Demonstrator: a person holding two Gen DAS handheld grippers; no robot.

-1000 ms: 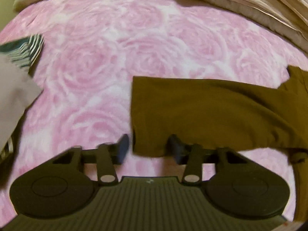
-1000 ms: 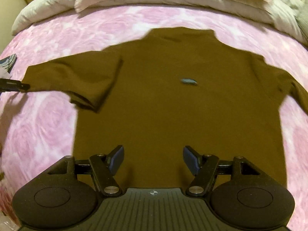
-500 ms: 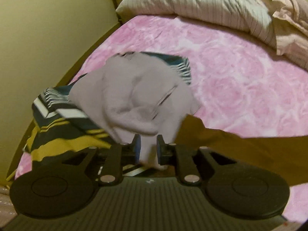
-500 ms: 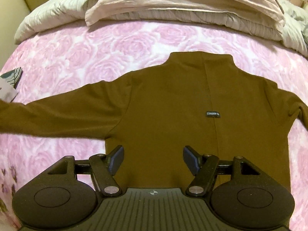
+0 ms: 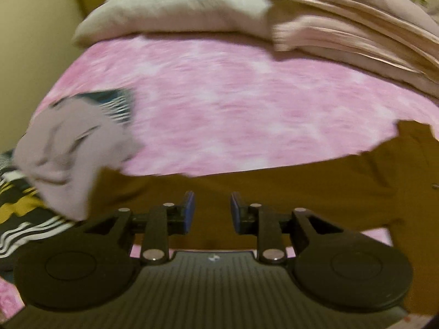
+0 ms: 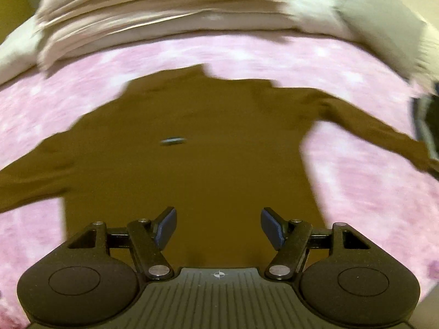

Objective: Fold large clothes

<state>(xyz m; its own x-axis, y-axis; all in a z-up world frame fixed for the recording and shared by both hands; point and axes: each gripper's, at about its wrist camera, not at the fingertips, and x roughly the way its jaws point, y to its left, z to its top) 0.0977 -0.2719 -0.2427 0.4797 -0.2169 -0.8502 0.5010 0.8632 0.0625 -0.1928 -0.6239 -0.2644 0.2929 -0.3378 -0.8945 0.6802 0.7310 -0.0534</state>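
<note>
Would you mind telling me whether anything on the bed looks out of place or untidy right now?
The brown top lies flat on the pink sheet, sleeves spread, nothing amiss. The one untidy spot is a crumpled grey garment heaped on striped clothing at the bed's left edge, overlapping the brown sleeve end.

The left claw point(image 5: 210, 212), its jaws parted and empty, hangs over a brown garment point(image 5: 301, 192) on the pink bed point(image 5: 219, 104); a grey cloth point(image 5: 71, 150) lies left.
</note>
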